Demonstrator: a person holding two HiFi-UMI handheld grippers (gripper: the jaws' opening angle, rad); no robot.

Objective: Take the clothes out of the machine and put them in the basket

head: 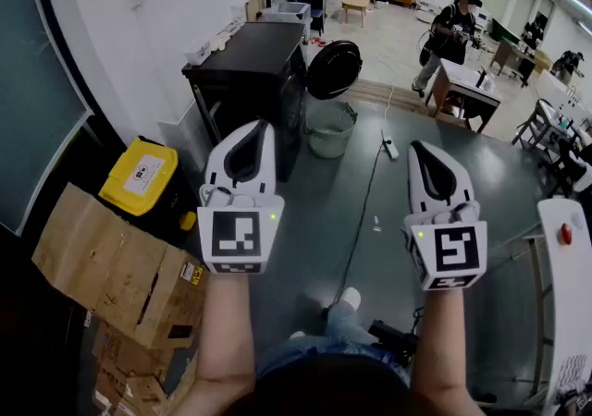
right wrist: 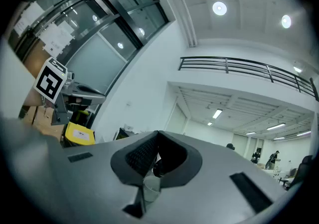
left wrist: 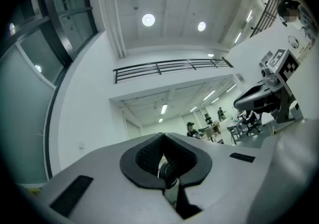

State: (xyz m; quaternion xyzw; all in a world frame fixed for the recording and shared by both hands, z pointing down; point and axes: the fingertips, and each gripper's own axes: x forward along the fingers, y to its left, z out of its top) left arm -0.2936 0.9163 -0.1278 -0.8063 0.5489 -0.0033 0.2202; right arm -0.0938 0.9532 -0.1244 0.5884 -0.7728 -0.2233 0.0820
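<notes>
You stand on a grey floor [head: 370,174]. Left of your left gripper [head: 260,127] runs a white wall [head: 157,17], with a yellow bin [head: 141,174] and cardboard boxes [head: 111,266] near it. Beyond your right gripper [head: 419,146] stand tables [head: 481,92]. Round ceiling lights [left wrist: 148,19] glow overhead.

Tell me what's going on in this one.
A person stands back from the black washing machine, a gripper in each hand. The left gripper and right gripper are both shut and empty, pointed roughly toward it. Its round door hangs open, and a pale basket sits on the floor beside it. Nothing is being handled.
</notes>
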